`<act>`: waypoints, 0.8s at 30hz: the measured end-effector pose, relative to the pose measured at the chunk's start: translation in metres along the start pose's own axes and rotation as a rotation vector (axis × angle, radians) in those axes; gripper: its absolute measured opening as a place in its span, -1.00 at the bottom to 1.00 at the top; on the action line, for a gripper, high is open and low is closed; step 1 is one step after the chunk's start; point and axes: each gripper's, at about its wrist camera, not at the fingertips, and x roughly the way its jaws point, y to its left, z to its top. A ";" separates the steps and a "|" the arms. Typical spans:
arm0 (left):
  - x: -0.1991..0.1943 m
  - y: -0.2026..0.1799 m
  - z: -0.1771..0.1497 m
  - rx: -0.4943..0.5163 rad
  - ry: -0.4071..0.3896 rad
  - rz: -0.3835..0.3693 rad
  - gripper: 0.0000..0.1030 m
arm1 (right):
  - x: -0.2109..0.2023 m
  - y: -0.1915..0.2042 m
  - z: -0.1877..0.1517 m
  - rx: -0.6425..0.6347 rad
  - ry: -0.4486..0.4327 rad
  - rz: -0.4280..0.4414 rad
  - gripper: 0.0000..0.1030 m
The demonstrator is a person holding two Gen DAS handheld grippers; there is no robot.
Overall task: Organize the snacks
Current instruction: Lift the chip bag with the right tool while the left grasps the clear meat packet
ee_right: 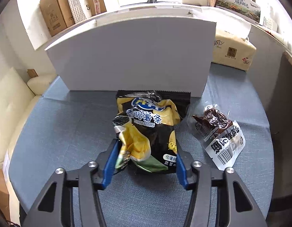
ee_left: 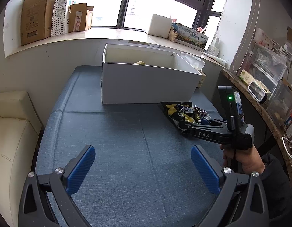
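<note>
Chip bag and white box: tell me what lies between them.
Nothing. In the right wrist view the chip bag has its top seal right at the foot of the white box; no tablecloth shows between them.

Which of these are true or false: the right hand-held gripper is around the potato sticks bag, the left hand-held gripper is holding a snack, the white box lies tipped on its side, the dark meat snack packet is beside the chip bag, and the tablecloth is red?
1. The right hand-held gripper has its pads against the black and yellow potato sticks bag. True; the bag crumples at the left pad.
2. The left hand-held gripper holds a snack. False: it is open, with nothing between its pads.
3. The white box lies tipped on its side. False: it stands upright, open on top.
4. The clear packet of dark meat snack lies beside the bag. True.
5. The tablecloth is red. False: it is blue.
</note>
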 end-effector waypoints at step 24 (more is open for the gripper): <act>0.177 -0.182 0.048 0.492 0.247 -0.212 1.00 | -0.224 -0.102 -0.087 0.238 -0.315 -0.098 0.00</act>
